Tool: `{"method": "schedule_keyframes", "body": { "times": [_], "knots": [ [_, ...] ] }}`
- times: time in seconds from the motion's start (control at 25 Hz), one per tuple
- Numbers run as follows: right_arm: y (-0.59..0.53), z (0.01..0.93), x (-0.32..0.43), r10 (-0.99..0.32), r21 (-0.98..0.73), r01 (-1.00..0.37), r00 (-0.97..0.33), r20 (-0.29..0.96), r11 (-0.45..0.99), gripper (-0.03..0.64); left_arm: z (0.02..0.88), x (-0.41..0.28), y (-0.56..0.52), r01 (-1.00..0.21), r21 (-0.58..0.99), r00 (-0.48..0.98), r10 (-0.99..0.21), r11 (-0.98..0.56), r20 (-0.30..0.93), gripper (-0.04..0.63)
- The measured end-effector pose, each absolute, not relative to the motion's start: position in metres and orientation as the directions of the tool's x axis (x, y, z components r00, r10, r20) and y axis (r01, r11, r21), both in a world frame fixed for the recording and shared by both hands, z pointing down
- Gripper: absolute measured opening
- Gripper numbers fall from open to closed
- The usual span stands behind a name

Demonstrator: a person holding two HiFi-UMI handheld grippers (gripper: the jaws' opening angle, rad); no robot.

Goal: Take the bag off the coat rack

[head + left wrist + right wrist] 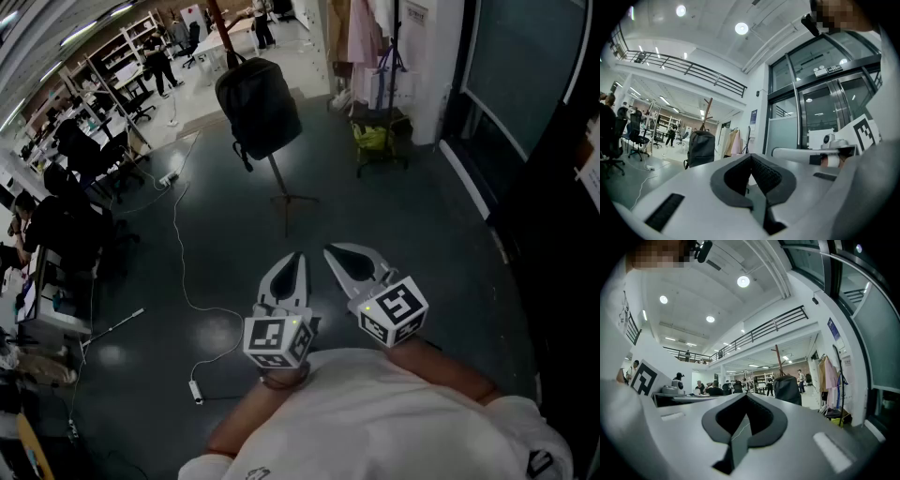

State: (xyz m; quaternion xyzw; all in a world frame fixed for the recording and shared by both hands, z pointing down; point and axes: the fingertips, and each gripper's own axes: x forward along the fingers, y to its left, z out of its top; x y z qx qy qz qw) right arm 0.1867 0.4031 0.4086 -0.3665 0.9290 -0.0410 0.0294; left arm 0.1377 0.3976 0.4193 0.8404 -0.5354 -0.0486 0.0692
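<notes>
Nearest, at the bottom of the head view: the wearer's white shirt [375,422] and both forearms, held fwd. Left gripper [297,258] and right gripper [330,250] sit side by side, level, over the dark floor [422,244]; tips near each other but apart, each w/ its marker cube at the rear. Left fingers [764,173] are clenched, pads meeting at the tip, nothing btwn them. Right fingers [764,418] are clenched the same way, also empty. A thin white cable [183,272] snakes over the floor left of the grippers, w/ a small white adapter [195,391] at its near end and a power strip [169,177] further out. Beyond the grippers, well apart from both, stands the coat rack [279,178]: slim pole, feet spread on the floor. The black bag [258,105] hangs on it by its top loop, clear of the floor, straps dangling on its left side; both gripper views show it ahead in the distance, untouched. Just right of the rack is a clothes rail w/ a pink garment [361,37] and a yellow-green item [372,138] low down. Far left: tables, shelving, office chairs, several ppl seated or standing. Along the floor's right edge: dark glass doors [525,84].
</notes>
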Motion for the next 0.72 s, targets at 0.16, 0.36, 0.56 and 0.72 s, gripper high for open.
{"method": "schedule_keyframes", "body": {
  "times": [0.16, 0.36, 0.56, 0.72],
  "knots": [
    [0.402, 0.405, 0.189, -0.683, -0.094, -0.678, -0.73, -0.03, 0.729, 0.002, 0.417, 0.139, 0.396, -0.895, 0.168, 0.417, -0.909, -0.412, -0.009, 0.006],
    [0.403, 0.403, 0.187, -0.667, -0.118, -0.659, -0.743, -0.048, 0.743, 0.002, 0.417, 0.136, 0.395, -0.899, 0.165, 0.41, -0.912, -0.406, -0.01, 0.006],
    [0.4, 0.405, 0.181, -0.659, -0.119, -0.651, -0.751, -0.041, 0.75, 0.002, 0.417, 0.134, 0.391, -0.899, 0.153, 0.415, -0.91, -0.411, -0.012, 0.006],
    [0.397, 0.406, 0.179, -0.66, -0.123, -0.652, -0.75, -0.037, 0.748, 0.003, 0.418, 0.133, 0.389, -0.896, 0.147, 0.423, -0.906, -0.418, -0.002, 0.006]
  ]
}}
